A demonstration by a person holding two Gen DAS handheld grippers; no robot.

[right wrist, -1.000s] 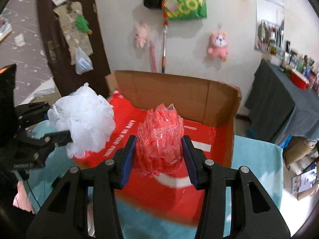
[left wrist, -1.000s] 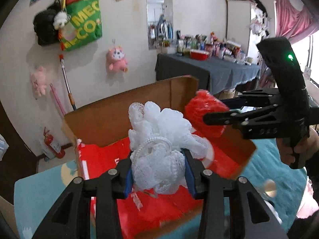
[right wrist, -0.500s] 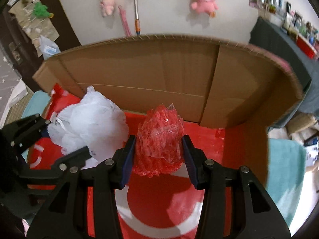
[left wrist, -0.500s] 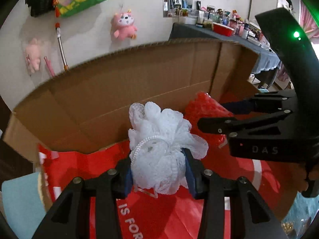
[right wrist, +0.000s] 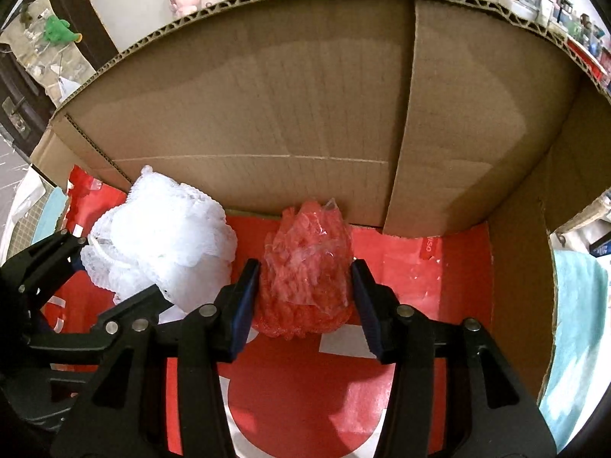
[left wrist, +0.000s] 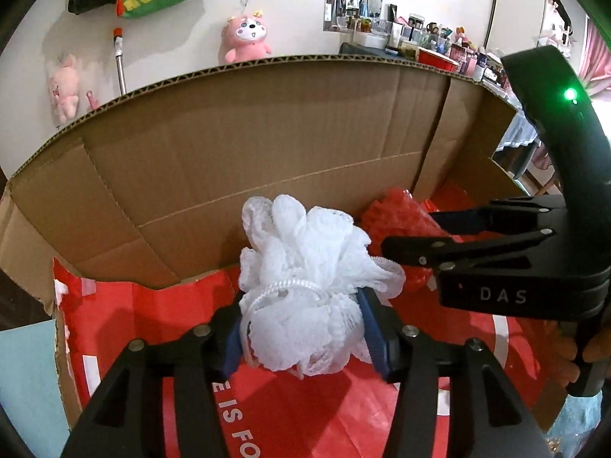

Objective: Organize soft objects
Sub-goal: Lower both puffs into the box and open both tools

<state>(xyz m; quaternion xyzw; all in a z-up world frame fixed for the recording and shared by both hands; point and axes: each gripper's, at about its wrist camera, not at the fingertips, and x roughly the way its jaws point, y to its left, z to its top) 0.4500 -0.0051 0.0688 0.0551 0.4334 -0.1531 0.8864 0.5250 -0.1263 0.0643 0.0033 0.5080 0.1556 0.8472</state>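
**Both Soft Items Inside the Box, Release Under Way**

Status: I hold my left gripper (left wrist: pixel 305 328) and right gripper (right wrist: pixel 301 297) low inside the cardboard box (right wrist: pixel 305 95). The white mesh puff (left wrist: pixel 305 286) sits between the left jaws, which are opening; the blue pads (left wrist: pixel 372 328) still touch its sides. The red mesh puff (right wrist: pixel 305 274) sits between the right jaws, also opening, with the pads just at its flanks. Both puffs are near the back wall, side by side over the red printed liner (right wrist: pixel 305 400) on the box floor.

Remaining: in my judgement, full release and withdrawal of both grippers. I cannot tell whether further soft items wait outside the box.

Surroundings: a pink plush toy (left wrist: pixel 246 38) hangs on the wall beyond the box; a cluttered table (left wrist: pixel 439 53) stands behind.

Obstructions: the tall back flap limits forward travel. The two grippers are close together, so the loose white mesh may snag on the right gripper's finger.
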